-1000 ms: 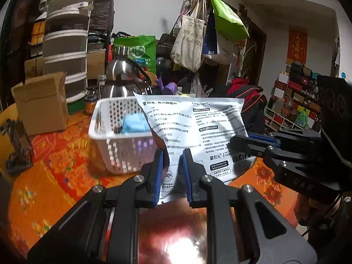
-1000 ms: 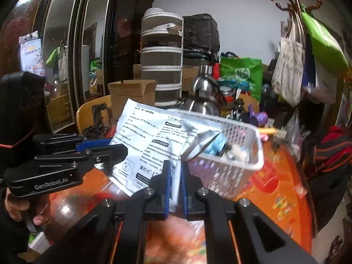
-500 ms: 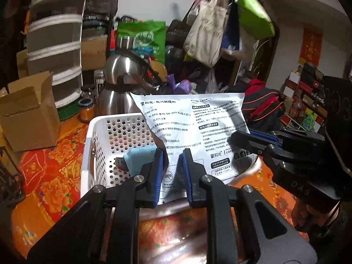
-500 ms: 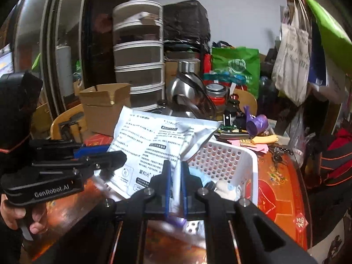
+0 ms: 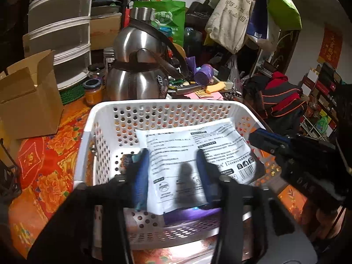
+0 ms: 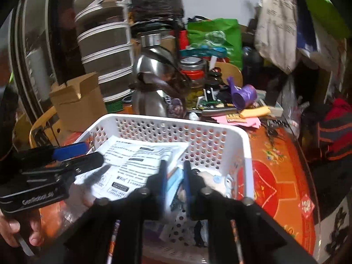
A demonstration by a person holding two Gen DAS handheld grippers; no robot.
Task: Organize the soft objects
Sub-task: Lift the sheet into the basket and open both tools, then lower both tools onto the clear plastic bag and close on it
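Observation:
A white printed soft pouch (image 5: 193,154) lies flat inside the white perforated basket (image 5: 162,105), on top of other soft items. My left gripper (image 5: 173,171) is open above the pouch, its fingers spread wide on either side and not touching it. My right gripper (image 6: 175,176) is open over the basket's right half, above a light blue item (image 6: 176,180). The pouch (image 6: 140,160) and basket (image 6: 244,145) also show in the right wrist view. Each gripper appears in the other's view: the right one (image 5: 275,143) and the left one (image 6: 72,156).
A steel kettle (image 5: 136,77) stands just behind the basket. A cardboard box (image 5: 28,101) and stacked plastic drawers (image 5: 59,30) are at the left. Purple and yellow clutter (image 5: 206,77) lies behind right. An orange flowered cloth (image 5: 48,176) covers the table.
Both grippers carried the pouch over the basket, lowered it in and opened. The pouch now lies flat in the basket, released.

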